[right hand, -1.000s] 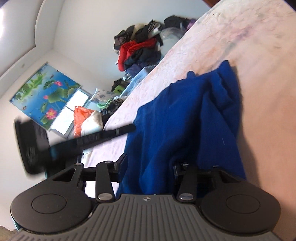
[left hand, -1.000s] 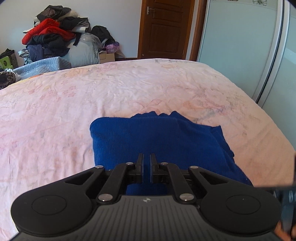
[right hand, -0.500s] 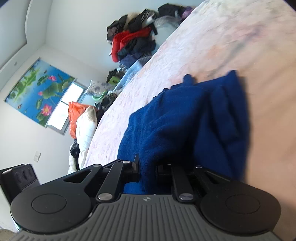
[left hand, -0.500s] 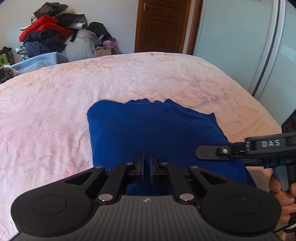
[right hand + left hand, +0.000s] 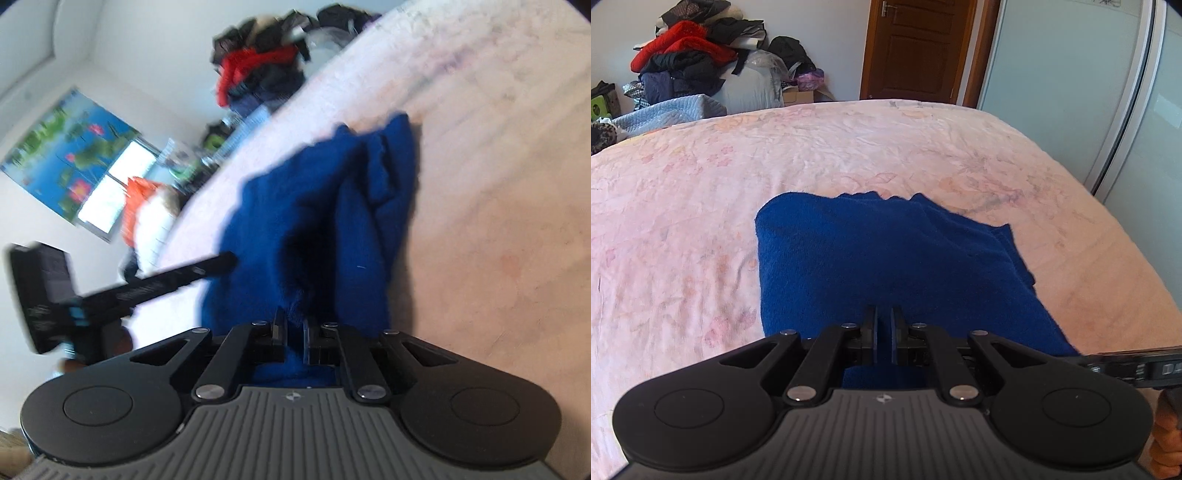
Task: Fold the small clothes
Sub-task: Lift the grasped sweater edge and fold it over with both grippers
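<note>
A blue knitted garment (image 5: 886,258) lies folded on the pink flowered bed sheet (image 5: 683,221). My left gripper (image 5: 883,325) is shut at its near edge, with blue cloth showing between and under the narrow jaws. In the right wrist view the same garment (image 5: 314,206) is bunched and lifted a little. My right gripper (image 5: 294,328) is closing, with a fold of the cloth pinched between its pads. The left gripper's fingers (image 5: 221,263) reach the garment's left side there. One right finger (image 5: 1115,363) shows at the left view's right edge.
A heap of clothes (image 5: 690,55) and a pale blue quilt (image 5: 672,112) lie beyond the bed's far left. A brown door (image 5: 916,48) and sliding wardrobe panels (image 5: 1071,74) stand behind. A hand (image 5: 1167,435) shows at lower right. The bed's edge runs along the right.
The right gripper's jaws went from wide apart to nearly together on the garment's edge, and it drew back toward the lower right. The left gripper stayed put.
</note>
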### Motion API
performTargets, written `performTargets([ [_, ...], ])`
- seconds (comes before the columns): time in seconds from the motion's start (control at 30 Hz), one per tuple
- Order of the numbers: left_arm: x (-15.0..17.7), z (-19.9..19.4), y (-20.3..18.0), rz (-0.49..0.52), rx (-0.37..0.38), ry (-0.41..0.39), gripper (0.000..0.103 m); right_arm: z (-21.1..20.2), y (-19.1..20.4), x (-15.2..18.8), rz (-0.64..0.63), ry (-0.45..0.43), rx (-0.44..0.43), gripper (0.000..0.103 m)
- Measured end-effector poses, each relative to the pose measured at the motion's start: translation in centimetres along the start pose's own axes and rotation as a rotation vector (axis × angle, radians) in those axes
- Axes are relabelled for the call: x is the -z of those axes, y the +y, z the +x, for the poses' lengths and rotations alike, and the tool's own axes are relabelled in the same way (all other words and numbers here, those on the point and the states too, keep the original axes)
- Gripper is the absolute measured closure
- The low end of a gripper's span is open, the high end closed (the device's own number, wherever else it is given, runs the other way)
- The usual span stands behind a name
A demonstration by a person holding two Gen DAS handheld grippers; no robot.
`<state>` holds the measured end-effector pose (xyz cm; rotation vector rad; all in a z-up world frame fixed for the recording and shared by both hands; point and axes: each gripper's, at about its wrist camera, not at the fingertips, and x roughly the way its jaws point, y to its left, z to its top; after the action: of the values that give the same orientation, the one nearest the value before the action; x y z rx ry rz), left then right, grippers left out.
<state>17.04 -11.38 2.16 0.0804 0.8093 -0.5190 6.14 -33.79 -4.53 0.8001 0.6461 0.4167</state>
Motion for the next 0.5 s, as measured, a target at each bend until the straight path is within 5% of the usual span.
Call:
performTargets([
  [0.1, 0.2, 0.1, -0.7, 0.034, 0.02, 0.011, 0.097, -2.2, 0.7, 0.3, -0.035, -0.006, 0.017, 0.094],
  [0.23, 1.5, 1.0, -1.9, 0.081, -0.004, 0.016, 0.096, -1.7, 0.0, 0.7, -0.097, 0.087, 0.168, 0.085],
  [0.3, 2.1, 0.7, -2.1, 0.085, -0.022, -0.014, 0.096, -2.3, -0.1, -0.6, -0.066, 0.014, 0.104, 0.078],
  [0.4, 2.5, 0.3, -2.2, 0.08, -0.027, -0.023, 0.096, -1.1, 0.0, -3.3, -0.054, -0.058, 0.037, 0.044],
  [0.5, 2.4, -0.2, -2.0, 0.067, -0.024, -0.035, 0.096, 2.4, -0.4, -5.9, -0.022, -0.039, 0.063, 0.046],
])
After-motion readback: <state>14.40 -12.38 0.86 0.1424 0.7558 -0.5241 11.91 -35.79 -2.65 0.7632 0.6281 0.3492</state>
